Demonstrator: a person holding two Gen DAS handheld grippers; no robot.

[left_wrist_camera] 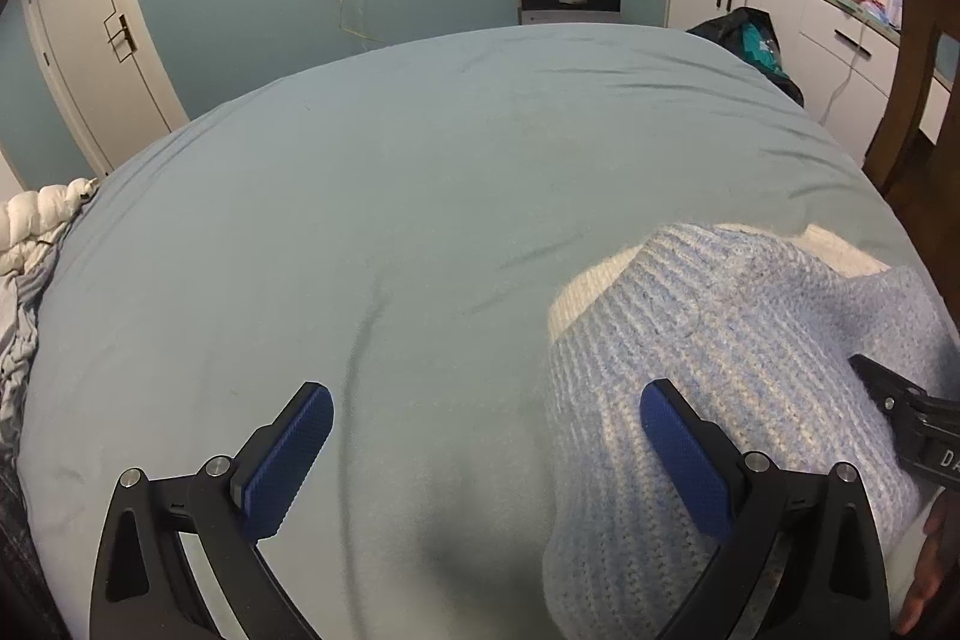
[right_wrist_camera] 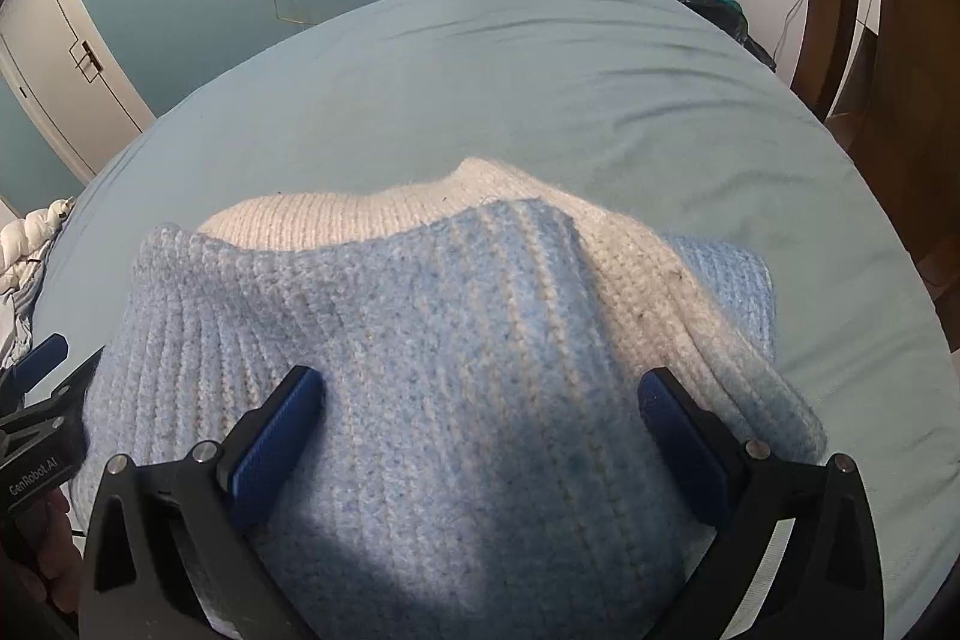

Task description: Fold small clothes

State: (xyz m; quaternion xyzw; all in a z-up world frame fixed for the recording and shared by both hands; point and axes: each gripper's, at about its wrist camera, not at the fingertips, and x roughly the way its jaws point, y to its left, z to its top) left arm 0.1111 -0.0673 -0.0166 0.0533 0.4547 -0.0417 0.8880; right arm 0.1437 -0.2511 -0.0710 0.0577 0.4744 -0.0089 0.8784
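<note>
A light blue and white knitted sweater [right_wrist_camera: 456, 340] lies in a folded bundle on the pale blue bed sheet [right_wrist_camera: 480, 88]. My right gripper [right_wrist_camera: 480, 388] is open, its blue pads spread above the sweater's middle. The sweater also shows in the left wrist view [left_wrist_camera: 732, 334] at the lower right. My left gripper [left_wrist_camera: 486, 406] is open, its right pad over the sweater's left edge and its left pad over bare sheet. The right gripper's black body [left_wrist_camera: 906, 418] shows at the right edge there.
The bed sheet [left_wrist_camera: 420, 172] fills most of both views. A white quilted bundle [left_wrist_camera: 36, 226] lies at the bed's left edge. A dark bag [left_wrist_camera: 750, 40] sits at the far right corner. White cabinets [left_wrist_camera: 774, 10] and a wooden post [left_wrist_camera: 912, 70] stand to the right.
</note>
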